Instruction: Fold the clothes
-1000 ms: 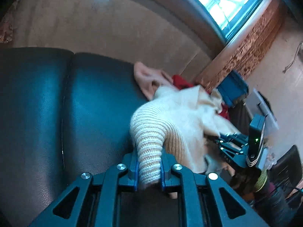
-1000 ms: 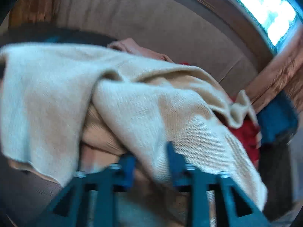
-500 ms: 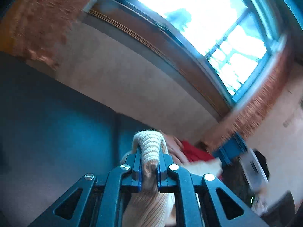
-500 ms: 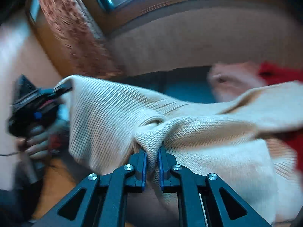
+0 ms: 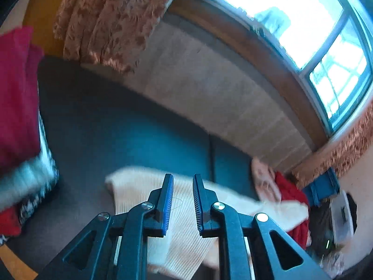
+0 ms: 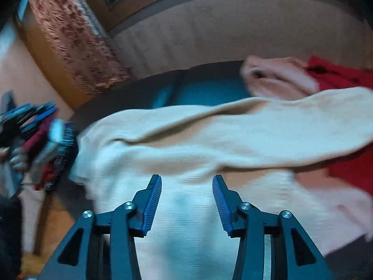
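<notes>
A cream ribbed-knit sweater [image 5: 137, 186] lies spread across the dark sofa seat [image 5: 130, 137]. It also shows in the right wrist view [image 6: 209, 140], blurred. My left gripper [image 5: 183, 182] is open and empty just above the sweater. My right gripper [image 6: 186, 182] is open and empty over the sweater's near part. A pink garment [image 6: 275, 77] and a red garment [image 6: 338, 74] lie behind the sweater at the sofa's far end.
A stack of folded clothes, red on top [image 5: 16, 98], sits at the sofa's left end. The left gripper and hand show at the left of the right wrist view [image 6: 28, 126]. A blue crate [image 5: 322, 185] and clutter stand at the right. A beige backrest [image 5: 209, 88] lies behind.
Both grippers have let go of the sweater and opened. The sweater dropped from the raised hold and now lies spread on the sofa seat.
</notes>
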{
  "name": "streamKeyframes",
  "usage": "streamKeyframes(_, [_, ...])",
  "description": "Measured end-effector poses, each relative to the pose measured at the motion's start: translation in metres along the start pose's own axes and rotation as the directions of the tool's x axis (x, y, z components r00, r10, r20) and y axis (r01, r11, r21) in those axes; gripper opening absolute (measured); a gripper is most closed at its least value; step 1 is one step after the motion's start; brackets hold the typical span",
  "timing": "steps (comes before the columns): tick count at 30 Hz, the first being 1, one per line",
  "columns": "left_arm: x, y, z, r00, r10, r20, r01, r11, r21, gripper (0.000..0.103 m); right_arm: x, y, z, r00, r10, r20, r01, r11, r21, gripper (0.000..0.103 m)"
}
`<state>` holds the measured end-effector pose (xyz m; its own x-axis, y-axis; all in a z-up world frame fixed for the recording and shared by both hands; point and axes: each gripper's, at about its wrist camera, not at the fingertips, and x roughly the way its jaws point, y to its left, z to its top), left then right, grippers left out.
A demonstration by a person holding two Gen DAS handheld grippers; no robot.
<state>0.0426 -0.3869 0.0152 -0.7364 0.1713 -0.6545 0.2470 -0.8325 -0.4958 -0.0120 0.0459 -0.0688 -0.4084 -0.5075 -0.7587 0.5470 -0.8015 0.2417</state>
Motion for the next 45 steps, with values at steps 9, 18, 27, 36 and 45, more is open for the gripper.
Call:
streamKeyframes(9, [0.037,0.018,-0.091,0.975,-0.064,-0.214,0.061,0.998,-0.020,0.015,0.053,0.028,0.059,0.997,-0.076,-0.011,0.072,0.975,-0.208,0.061])
streamKeyframes(18, [0.030,0.016,-0.126,0.935,-0.258,-0.245,0.233,0.964,-0.124,0.022,0.128,0.109,0.065,0.982,-0.189,-0.031,0.120,0.736,-0.666,0.066])
streamKeyframes(27, [0.084,0.015,-0.144,0.867,-0.442,-0.232,0.296,0.829,-0.474,0.044,0.122,0.071,0.078,0.999,-0.020,-0.029,0.008,0.924,-0.383,0.026])
streamKeyframes(36, [0.075,0.030,-0.125,0.941,-0.323,-0.098,0.218,0.803,-0.554,0.056,0.113,0.058,0.071,0.999,0.034,0.017,-0.025,0.936,-0.351,0.036])
streamKeyframes(45, [0.068,0.057,-0.118,0.963,-0.266,-0.030,0.170,0.692,-0.702,0.058,0.109,0.061,0.056,0.999,0.019,0.037,-0.005,0.937,-0.351,0.045])
